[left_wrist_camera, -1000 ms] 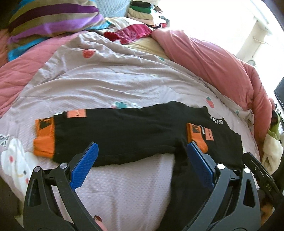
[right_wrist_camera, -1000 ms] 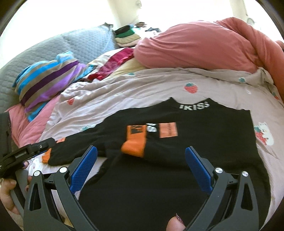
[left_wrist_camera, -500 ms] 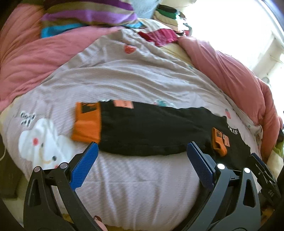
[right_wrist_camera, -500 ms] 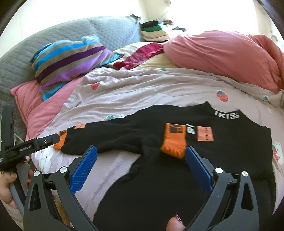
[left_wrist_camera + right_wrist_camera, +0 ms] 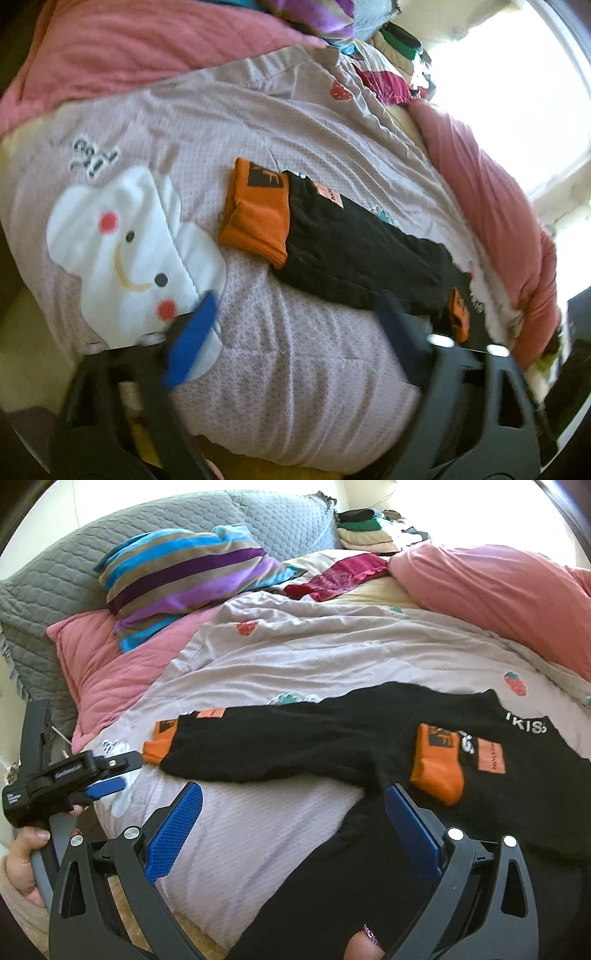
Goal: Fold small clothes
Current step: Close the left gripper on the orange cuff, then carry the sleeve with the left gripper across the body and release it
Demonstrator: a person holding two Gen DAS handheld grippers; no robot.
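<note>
A black long-sleeved top (image 5: 369, 746) with orange cuffs lies flat on the lilac quilt (image 5: 332, 657). One sleeve is folded across the chest, its cuff (image 5: 437, 771) near the collar print. The other sleeve stretches out to the left and ends in an orange cuff (image 5: 255, 221) (image 5: 159, 744). My left gripper (image 5: 291, 332) (image 5: 122, 775) hovers just short of that cuff. Its jaws are closing with only quilt between them. My right gripper (image 5: 293, 812) stands open above the quilt and the top's armpit edge, holding nothing.
A striped pillow (image 5: 184, 576), a grey quilted headboard cushion (image 5: 55, 590) and a pink duvet (image 5: 498, 590) ring the bed. A red garment (image 5: 340, 576) and a stack of folded clothes (image 5: 365, 528) lie at the back. A white bear print (image 5: 122, 251) marks the quilt's left end.
Both grippers have swung left along the stretched sleeve. The left one rolled and came close to the orange cuff, and its jaws narrowed. The top has not moved.
</note>
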